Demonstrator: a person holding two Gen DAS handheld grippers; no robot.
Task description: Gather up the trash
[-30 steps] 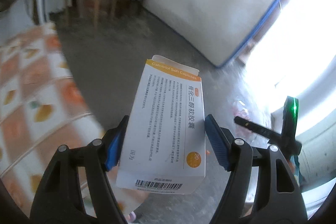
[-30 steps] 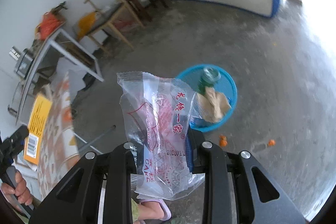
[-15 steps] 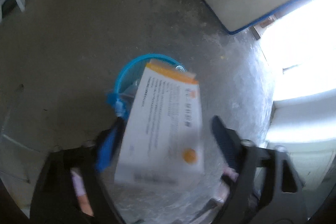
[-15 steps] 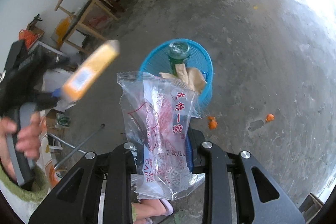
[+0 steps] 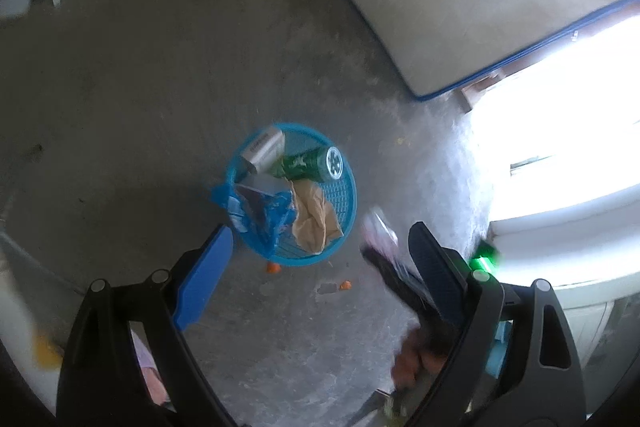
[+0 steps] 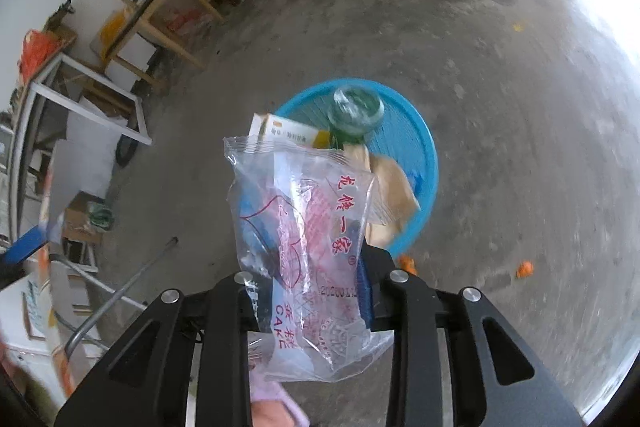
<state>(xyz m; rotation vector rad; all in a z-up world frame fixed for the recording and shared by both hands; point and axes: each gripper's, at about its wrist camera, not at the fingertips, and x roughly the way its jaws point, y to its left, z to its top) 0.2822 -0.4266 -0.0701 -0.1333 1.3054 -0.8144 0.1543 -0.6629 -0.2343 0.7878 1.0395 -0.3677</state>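
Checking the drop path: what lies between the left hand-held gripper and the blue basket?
Only bare concrete floor, shown in the left wrist view. The open left hand-held gripper holds nothing, and the blue basket sits just beyond its fingertips.

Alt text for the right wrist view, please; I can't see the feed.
A clear plastic cake wrapper stands between the right gripper's jaws above a blue trash basket on the concrete floor. The basket holds a green bottle, a medicine box and crumpled brown paper.

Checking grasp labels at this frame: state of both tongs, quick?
Left tongs: open, nothing between them; the box lies in the blue basket.
Right tongs: jaws just opening, clear wrapper between them.
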